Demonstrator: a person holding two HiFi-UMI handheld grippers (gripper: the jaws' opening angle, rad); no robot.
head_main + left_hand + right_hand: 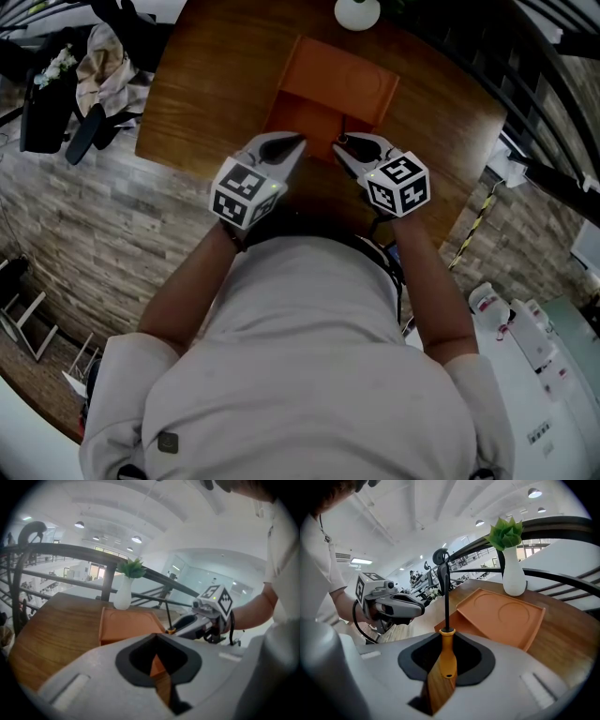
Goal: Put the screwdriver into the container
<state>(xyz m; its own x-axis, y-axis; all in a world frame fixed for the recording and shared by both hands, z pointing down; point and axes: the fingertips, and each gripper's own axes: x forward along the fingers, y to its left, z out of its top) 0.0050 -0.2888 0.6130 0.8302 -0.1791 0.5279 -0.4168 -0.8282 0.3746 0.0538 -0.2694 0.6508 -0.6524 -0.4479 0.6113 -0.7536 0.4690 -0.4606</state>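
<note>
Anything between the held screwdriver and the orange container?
Nothing visible does. The right tongs hold the screwdriver just short of the container; the left tongs are off to the side, the vase beyond it.

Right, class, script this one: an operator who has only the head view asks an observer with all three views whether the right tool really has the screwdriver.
Operator: From above I can't tell. Is anything gripped on the right?
Observer: Yes. The right gripper view shows the right tool shut on the orange handle of the screwdriver, with the black shaft sticking out past the jaws.
Operator: And on the left?
Observer: The left tool is shut with nothing between its jaws.
Operator: What does the target look like from the side?
Observer: The container is a shallow orange tray with a raised rim and two round recesses in its floor.
</note>
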